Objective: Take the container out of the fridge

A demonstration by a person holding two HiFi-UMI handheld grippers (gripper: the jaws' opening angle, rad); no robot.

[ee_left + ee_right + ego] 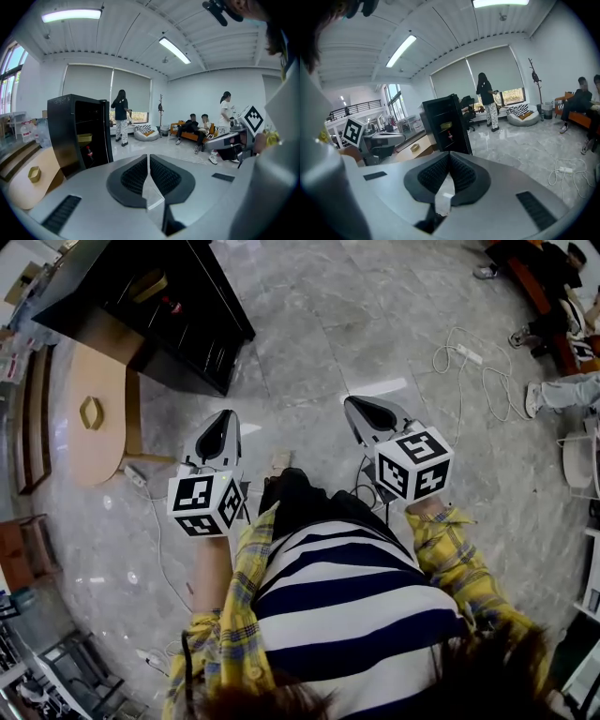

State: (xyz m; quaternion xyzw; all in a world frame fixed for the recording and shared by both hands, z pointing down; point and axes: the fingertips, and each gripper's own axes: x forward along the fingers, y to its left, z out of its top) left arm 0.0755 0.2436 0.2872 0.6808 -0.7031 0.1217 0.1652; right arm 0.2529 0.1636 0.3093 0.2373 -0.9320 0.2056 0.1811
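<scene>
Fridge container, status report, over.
Both empty: left gripper shut, right gripper shut. The yellow container sits on fridge shelf, out of reach. Below it red bottle, not blocking.

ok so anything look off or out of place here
Nothing spilled or broken. A white cable with its power strip lies in loose loops on the floor, a possible trip hazard.

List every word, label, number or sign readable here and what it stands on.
None can be read.
Left tool, right tool: black-and-white marker squares only, no letters.
Bottle in the fridge: any print too small to tell.
</scene>
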